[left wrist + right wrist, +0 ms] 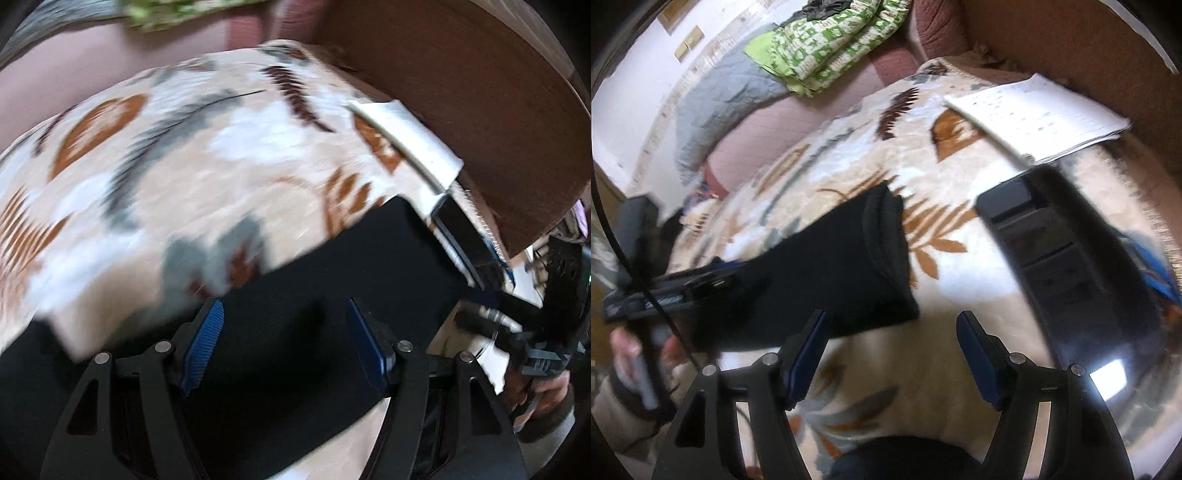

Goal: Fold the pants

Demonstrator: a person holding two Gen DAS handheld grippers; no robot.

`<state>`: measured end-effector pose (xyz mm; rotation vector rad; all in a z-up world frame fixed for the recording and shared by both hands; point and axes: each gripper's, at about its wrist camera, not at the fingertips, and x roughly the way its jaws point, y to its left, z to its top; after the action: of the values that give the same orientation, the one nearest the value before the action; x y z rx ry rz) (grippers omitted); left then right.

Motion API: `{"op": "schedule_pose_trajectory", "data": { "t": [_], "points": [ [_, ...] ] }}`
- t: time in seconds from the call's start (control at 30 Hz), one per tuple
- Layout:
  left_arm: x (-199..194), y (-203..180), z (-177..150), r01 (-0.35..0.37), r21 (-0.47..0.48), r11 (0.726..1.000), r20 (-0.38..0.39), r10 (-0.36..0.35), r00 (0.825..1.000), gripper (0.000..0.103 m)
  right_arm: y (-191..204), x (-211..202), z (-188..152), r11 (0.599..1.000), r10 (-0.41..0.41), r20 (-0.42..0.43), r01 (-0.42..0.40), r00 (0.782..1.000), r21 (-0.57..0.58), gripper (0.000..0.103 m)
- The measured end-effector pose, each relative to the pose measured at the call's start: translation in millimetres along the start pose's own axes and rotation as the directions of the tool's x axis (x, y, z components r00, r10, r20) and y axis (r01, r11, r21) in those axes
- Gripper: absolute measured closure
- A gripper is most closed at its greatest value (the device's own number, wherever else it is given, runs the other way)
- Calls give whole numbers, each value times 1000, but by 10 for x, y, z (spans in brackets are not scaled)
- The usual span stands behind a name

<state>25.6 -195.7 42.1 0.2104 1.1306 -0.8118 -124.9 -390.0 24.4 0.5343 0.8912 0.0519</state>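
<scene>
The black pants (pixel 827 273) lie folded in a long strip on a cream blanket with leaf patterns (pixel 945 266). In the left wrist view the pants (pixel 332 280) fill the lower middle, under and between the fingers. My left gripper (pixel 284 343) is open and hovers just over the pants, holding nothing. My right gripper (pixel 892 354) is open and empty, above the blanket just in front of the pants' near edge. The left gripper's body (pixel 665 295) shows at the left of the right wrist view, over the pants' far end.
A white notebook (pixel 1038 118) and a black device (pixel 1071 258) lie on the blanket to the right. A brown headboard (pixel 480 92) stands behind. A green-and-white quilt (pixel 827 44) and a grey pillow (pixel 720 107) lie at the back left.
</scene>
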Motion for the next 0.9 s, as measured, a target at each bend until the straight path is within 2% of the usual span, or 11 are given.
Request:
{"op": "schedule_pose_trajectory", "data": {
  "t": [0.13,0.3,0.5,0.6,0.63,0.67,0.7,0.77,0.8,0.83,0.9],
  "points": [
    [210,-273,210,77,66,995,-33,-75,997,35,-67,74,47,995,99,2,-99,995,-31,30],
    [528,-515,461,169,154,973,-91,-157,983,32,-87,124,87,984,160,-18,-161,987,-76,29],
    [743,-711,607,195,227,954,-82,-180,980,23,-128,219,125,968,229,-14,-229,973,-105,32],
    [800,-824,555,156,313,937,-57,-146,988,23,-144,311,172,968,220,-19,-220,975,-117,54],
    [802,-848,529,142,335,931,-42,-136,990,24,-159,334,184,970,209,-24,-210,978,-121,75],
    [797,-860,509,133,348,928,-28,-132,991,25,-193,373,206,971,211,-28,-213,977,-109,83],
    [787,-851,508,136,347,928,-23,-137,990,30,-235,375,221,967,238,-21,-239,971,-89,85],
    [734,-815,537,191,318,929,-34,-190,981,53,-250,355,237,959,275,-7,-275,961,-69,91],
    [700,-787,552,219,297,929,-46,-215,975,73,-234,310,234,955,290,9,-289,957,-63,91],
    [659,-755,566,234,275,933,-50,-229,972,79,-225,278,239,953,298,18,-297,954,-59,92],
    [505,-665,595,217,231,948,-8,-221,975,79,-88,130,256,947,315,47,-311,948,-78,92]
  ]
}}
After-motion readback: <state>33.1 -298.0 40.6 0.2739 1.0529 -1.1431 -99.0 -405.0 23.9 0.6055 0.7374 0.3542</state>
